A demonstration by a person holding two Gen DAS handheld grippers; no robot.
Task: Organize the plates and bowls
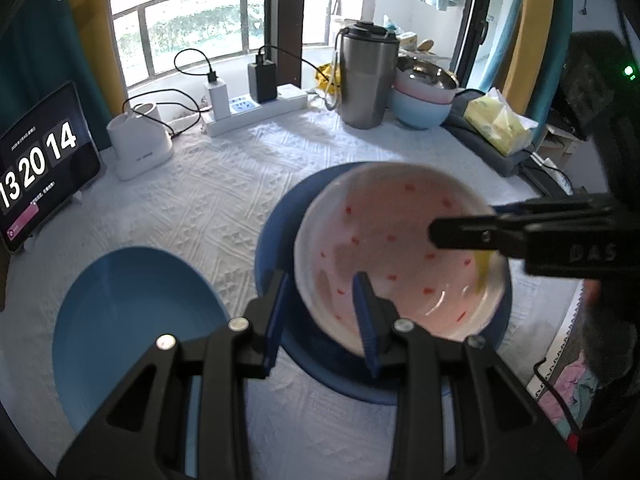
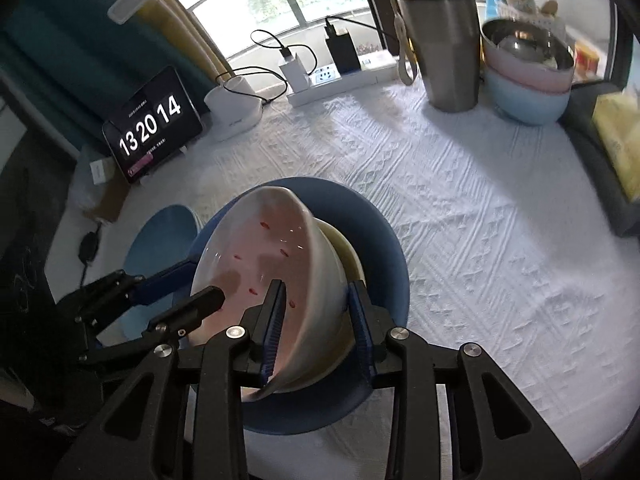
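right grip: my right gripper (image 2: 316, 320) straddles the near rim of the white ceramic bowl with red speckles (image 2: 276, 272), one blue pad inside, one outside. Outer pad looks a touch off the wall; I cannot tell if it really clamps.
left grip: my left gripper (image 1: 322, 312) has its jaws partly apart across the opposite rim of the same bowl, one pad inside, one outside. Contact unclear, so I cannot tell if it pinches.
bowl pose: tilted steeply, near rim up between my right fingers, low edge down on the dark blue round plate (image 2: 380, 248).
under bowl: a pale yellowish dish (image 2: 352, 256) peeks from behind the bowl wall, lying on the same plate.
risk 1: slack right pinch, so I judge the bowl could slip and drop onto the dish or plate, and chip.
risk 2: two grippers pulling on one rim could twist it free.
risk 3: dragging could shove the plate across the white textured tablecloth (image 2: 480, 220).
nearby: light blue plate (image 1: 132, 320) just beside the dark one.
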